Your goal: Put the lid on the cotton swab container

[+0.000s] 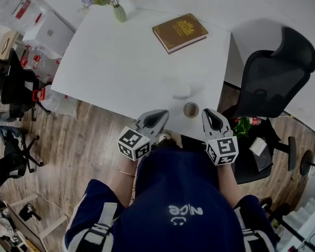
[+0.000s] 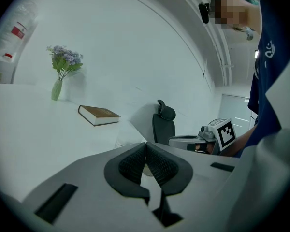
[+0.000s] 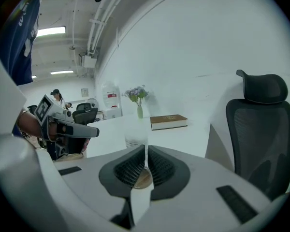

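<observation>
The clear cotton swab container [image 1: 181, 91] stands near the front edge of the white table [image 1: 121, 62], and it also shows in the right gripper view [image 3: 135, 137]. Its round brown lid [image 1: 190, 109] lies flat on the table just in front of it, and appears behind the right jaws [image 3: 144, 179]. My left gripper [image 1: 160, 114] hovers at the table edge left of the lid, shut with nothing held [image 2: 146, 146]. My right gripper [image 1: 209, 114] is just right of the lid, also shut and empty [image 3: 145, 149].
A brown book [image 1: 179, 32] lies at the far right of the table. A small vase of purple flowers [image 1: 115, 4] stands at the far edge. A black office chair [image 1: 275, 72] is right of the table. Wooden floor lies below the front edge.
</observation>
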### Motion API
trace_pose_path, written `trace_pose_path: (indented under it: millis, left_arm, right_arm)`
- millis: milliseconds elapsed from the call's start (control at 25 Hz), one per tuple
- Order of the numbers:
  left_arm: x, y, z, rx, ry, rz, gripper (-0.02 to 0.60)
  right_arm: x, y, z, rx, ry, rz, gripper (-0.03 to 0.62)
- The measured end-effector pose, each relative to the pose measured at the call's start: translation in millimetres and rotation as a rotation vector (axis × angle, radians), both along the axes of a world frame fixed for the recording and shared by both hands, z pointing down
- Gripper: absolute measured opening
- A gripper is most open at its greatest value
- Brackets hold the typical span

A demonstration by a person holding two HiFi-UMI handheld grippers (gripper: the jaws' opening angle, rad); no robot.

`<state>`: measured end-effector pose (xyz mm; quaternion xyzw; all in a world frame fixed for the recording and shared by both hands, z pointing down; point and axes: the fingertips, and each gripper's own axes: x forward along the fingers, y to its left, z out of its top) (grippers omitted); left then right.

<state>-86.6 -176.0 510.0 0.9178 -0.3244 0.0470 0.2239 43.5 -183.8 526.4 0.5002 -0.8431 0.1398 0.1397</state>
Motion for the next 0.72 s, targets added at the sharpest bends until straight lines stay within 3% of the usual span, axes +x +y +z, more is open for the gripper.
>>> trace_pose_path:
  millis: [200,720]
  left_arm:
    - [-7,-3,5,-0.012,0.002,-0.033,0.020]
    - [-12,-8,9,-0.012,-0.009,-0.040,0.020]
  right_arm:
    - [-1,-1,3,-0.017,-0.033,-0.004,0.055]
    - [-4,-8,5,-0.014,0.010,-0.014,0.055]
